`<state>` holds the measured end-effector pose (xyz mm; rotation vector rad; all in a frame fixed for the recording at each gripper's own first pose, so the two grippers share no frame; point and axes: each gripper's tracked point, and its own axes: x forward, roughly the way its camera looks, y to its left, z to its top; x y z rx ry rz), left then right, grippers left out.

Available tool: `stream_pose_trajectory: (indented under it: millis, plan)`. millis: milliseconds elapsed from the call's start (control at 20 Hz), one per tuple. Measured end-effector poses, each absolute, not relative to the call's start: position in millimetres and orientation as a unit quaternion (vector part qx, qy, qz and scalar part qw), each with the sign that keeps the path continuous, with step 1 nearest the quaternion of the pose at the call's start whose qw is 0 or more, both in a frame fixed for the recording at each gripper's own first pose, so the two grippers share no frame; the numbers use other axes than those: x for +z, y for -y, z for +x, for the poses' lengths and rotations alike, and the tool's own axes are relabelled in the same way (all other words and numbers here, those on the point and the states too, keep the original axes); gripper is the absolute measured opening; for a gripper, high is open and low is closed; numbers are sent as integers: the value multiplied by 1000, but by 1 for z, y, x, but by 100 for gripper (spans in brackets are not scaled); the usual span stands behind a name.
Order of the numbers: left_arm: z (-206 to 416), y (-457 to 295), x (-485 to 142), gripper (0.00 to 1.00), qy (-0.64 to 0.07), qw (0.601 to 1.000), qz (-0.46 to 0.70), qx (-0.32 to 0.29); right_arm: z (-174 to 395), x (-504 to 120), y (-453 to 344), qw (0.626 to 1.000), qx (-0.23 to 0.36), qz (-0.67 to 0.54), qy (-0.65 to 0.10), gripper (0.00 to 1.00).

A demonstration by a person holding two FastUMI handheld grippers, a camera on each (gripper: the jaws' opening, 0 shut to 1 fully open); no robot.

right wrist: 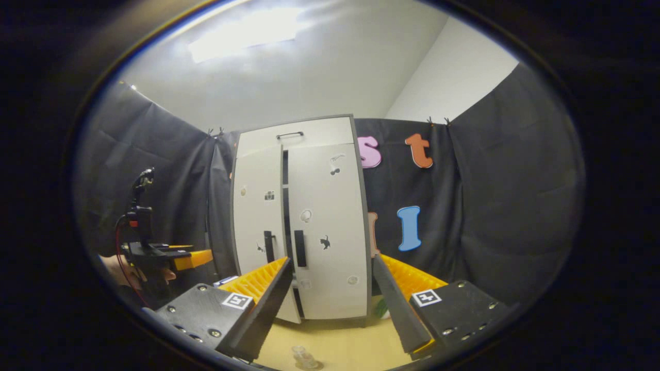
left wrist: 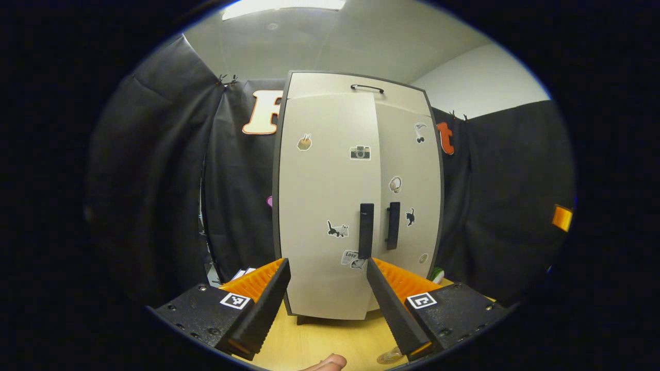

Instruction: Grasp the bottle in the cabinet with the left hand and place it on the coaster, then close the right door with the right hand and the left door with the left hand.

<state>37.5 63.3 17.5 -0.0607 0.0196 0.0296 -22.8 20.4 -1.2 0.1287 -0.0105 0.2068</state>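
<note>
The beige cabinet (left wrist: 330, 196) stands on the wooden table, straight ahead in the left gripper view. Its left door (left wrist: 319, 206) is slightly ajar, its edge lapping over the right door (left wrist: 410, 175). Each door has a black handle (left wrist: 366, 229). My left gripper (left wrist: 327, 263) is open and holds nothing, a short way in front of the left door. In the right gripper view the cabinet (right wrist: 319, 206) shows a dark gap between the doors, and the right door (right wrist: 325, 216) looks flush. My right gripper (right wrist: 331, 260) is open and holds nothing. A clear bottle (right wrist: 304, 357) stands on the table below it.
Off to the left in the right gripper view, a hand holds the left gripper (right wrist: 193, 259). A green object (right wrist: 380, 307) lies by the cabinet's right foot. Black cloth walls close in behind and beside the cabinet. Bare tabletop (left wrist: 319, 340) lies in front of it.
</note>
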Motion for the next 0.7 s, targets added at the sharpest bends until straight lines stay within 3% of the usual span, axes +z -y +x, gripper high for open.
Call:
stream_pose_trajectory:
  millis: [50,450,700]
  plan:
    - [34,-63,20,92,-9,999,-28,14,-25,1,-23,993,98,66,4,94]
    - [40,-34,22,95,-8,999,-32,-5,-32,9,-73,992,102,72,9,96]
    - [47,6,14,96,-2,997,-23,-70,-35,-9,-83,995,76,56,-21,96]
